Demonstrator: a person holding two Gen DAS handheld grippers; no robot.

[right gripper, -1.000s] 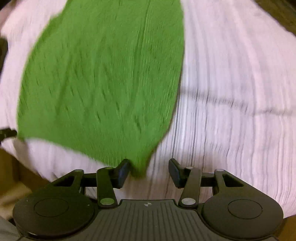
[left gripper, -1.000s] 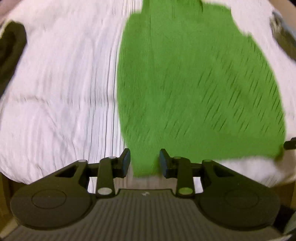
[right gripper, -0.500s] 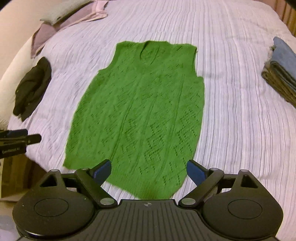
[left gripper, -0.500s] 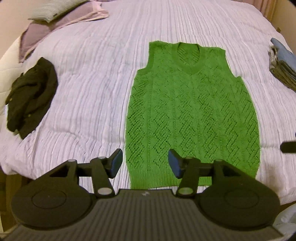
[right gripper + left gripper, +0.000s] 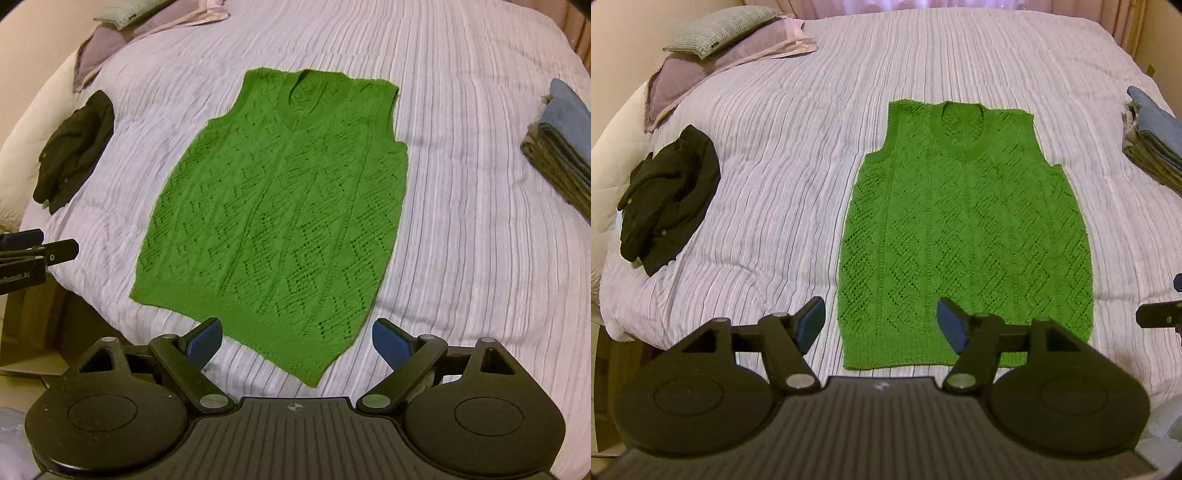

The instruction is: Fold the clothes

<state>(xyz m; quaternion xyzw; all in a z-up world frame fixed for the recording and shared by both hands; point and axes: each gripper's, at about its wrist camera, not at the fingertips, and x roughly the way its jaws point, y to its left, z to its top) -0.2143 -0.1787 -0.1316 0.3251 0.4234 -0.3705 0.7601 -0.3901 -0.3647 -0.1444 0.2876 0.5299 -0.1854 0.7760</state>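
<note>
A green knitted vest (image 5: 964, 236) lies spread flat on the striped white bedspread (image 5: 783, 177) — sleeveless, V-necked, with an openwork zigzag pattern and a ribbed hem nearest the cameras. The left gripper (image 5: 881, 325) hangs above the hem, its jaws opening with nothing between them. The right gripper (image 5: 297, 341) stands wide and empty over the hem's right corner. A dark garment (image 5: 668, 199) — possibly a jacket — lies crumpled well to the left.

Both cameras look down from above the near edge of the bed (image 5: 775, 184), not close. The left one sits over the green knitted vest's (image 5: 964, 236) left bottom corner, the right one over its right corner. Both see the whole vest.
</note>
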